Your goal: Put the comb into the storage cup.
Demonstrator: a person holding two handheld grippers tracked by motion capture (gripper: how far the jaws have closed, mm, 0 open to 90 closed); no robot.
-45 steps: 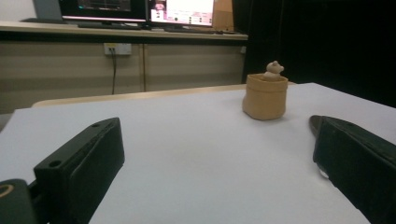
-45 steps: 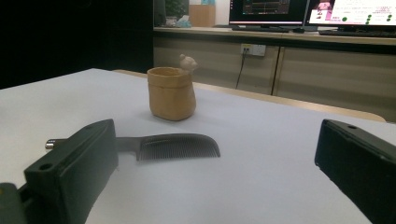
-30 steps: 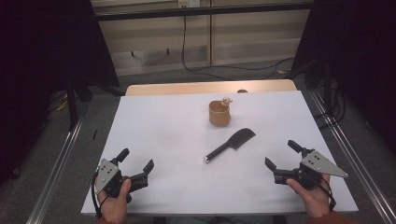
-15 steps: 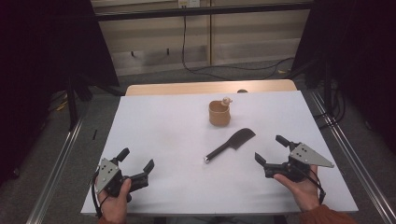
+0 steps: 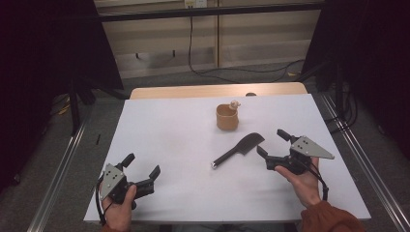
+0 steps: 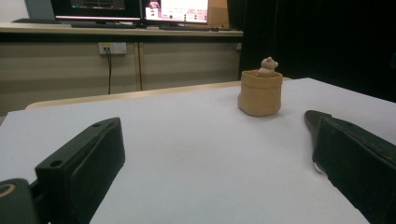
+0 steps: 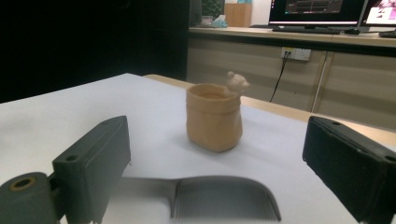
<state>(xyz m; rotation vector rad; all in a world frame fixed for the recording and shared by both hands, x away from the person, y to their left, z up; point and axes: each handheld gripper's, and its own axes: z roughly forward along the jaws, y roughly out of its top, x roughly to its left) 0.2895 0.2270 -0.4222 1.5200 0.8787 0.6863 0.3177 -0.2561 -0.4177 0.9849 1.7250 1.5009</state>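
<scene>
- Step: you're on the approach w/ the right gripper (image 5: 270,147), lower right of the high view. Its jaws stand wide and have just been closing a little, nothing pressed between them. In the right gripper view the comb (image 7: 224,198) lies at bottom centre, low between the 2 jaws, not gripped.
- Left gripper (image 5: 142,171), lower left of the high view: jaws wide, holding nothing, parked near the table's near edge, well apart from the comb.
- Next move, my read: drop the right jaws over the comb's toothed end or handle, square them to it, then close. It's flat and thin on a smooth top, so go low or the pads may skate over it.
- Comb (image 5: 238,150): centre-right of the high view, dark, prob. plastic; fine ribbed teeth, rounded head, slim handle running to lower left.
- Table (image 5: 169,140): white matte sheet.
- Pot (image 5: 226,117): farther back, upper centre; tan, sack-shaped, soft folded-looking rim, matte, a small bear figure (image 7: 237,82) at its rim. Apart from the comb.
</scene>
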